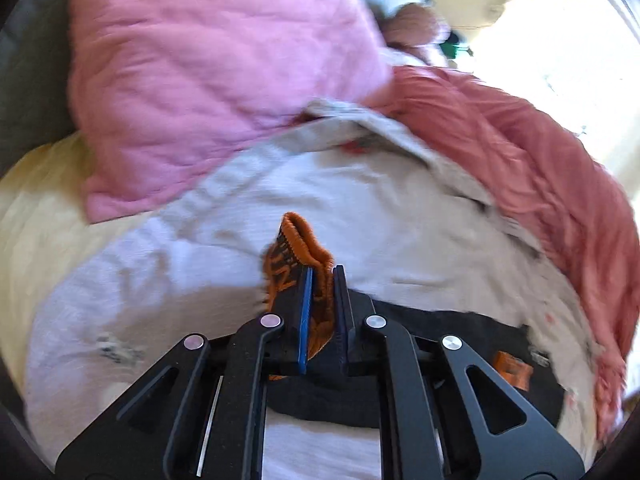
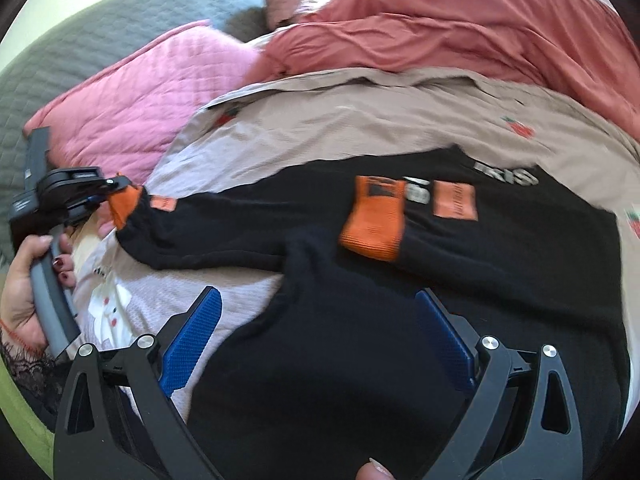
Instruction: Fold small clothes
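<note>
A small black sweater (image 2: 460,264) with orange cuffs lies spread on the bed. Its right sleeve is folded across the chest, orange cuff (image 2: 372,224) on top. My left gripper (image 1: 322,276) is shut on the other orange cuff (image 1: 298,240) and holds it up; it shows from outside in the right wrist view (image 2: 110,196), with the left sleeve (image 2: 208,232) stretched out to it. My right gripper (image 2: 318,320) is open and empty, just above the sweater's lower body.
The sweater lies on a beige sheet with strawberry prints (image 2: 360,120). A pink quilted pillow (image 2: 144,100) and a coral blanket (image 2: 460,28) lie behind it, and a grey quilt (image 2: 80,44) at the far left. A white patterned cloth (image 1: 140,300) lies under the left gripper.
</note>
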### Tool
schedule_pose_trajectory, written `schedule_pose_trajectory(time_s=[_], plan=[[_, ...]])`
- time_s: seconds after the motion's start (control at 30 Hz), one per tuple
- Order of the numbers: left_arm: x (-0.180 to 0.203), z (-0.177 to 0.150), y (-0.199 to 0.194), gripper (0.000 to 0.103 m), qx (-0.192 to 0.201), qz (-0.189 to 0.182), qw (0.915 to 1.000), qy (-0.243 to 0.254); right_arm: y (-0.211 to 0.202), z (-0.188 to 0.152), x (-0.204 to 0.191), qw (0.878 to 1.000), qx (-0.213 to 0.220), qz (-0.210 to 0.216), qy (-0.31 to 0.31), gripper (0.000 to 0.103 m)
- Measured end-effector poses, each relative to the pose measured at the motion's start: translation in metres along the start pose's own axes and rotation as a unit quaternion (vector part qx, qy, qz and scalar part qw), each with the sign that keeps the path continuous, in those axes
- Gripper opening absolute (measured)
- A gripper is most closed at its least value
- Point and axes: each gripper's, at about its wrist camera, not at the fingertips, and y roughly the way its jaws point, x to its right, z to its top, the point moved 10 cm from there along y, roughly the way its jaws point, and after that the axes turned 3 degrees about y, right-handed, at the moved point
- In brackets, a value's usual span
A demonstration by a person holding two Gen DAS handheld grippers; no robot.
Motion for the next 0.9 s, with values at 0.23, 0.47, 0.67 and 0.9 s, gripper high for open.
schedule_pose_trajectory(time_s=[0.23, 0.47, 0.67, 0.9], plan=[[0.105, -0.037, 0.01, 0.0, -0.031, -0.109, 0.9893, 0.091, -0.026, 0.004, 0.067, 0.997, 0.018, -0.032, 0.062, 0.096], [0.179, -0.107, 0.034, 0.0, -0.107, -0.166, 0.9635, 0.181, -0.043, 0.002, 0.124, 0.991, 0.03, -0.067, 0.108, 0.096], [0.157, -0.073, 0.02, 0.084, -0.033, -0.064, 0.9642, 0.255, -0.037, -0.004, 0.123, 0.991, 0.019, -0.068, 0.111, 0.096], [0.092, -0.084, 0.062, 0.078, -0.102, 0.076, 0.942, 0.311, -0.021, -0.012, 0.099, 0.994, -0.001, -0.054, 0.093, 0.096]])
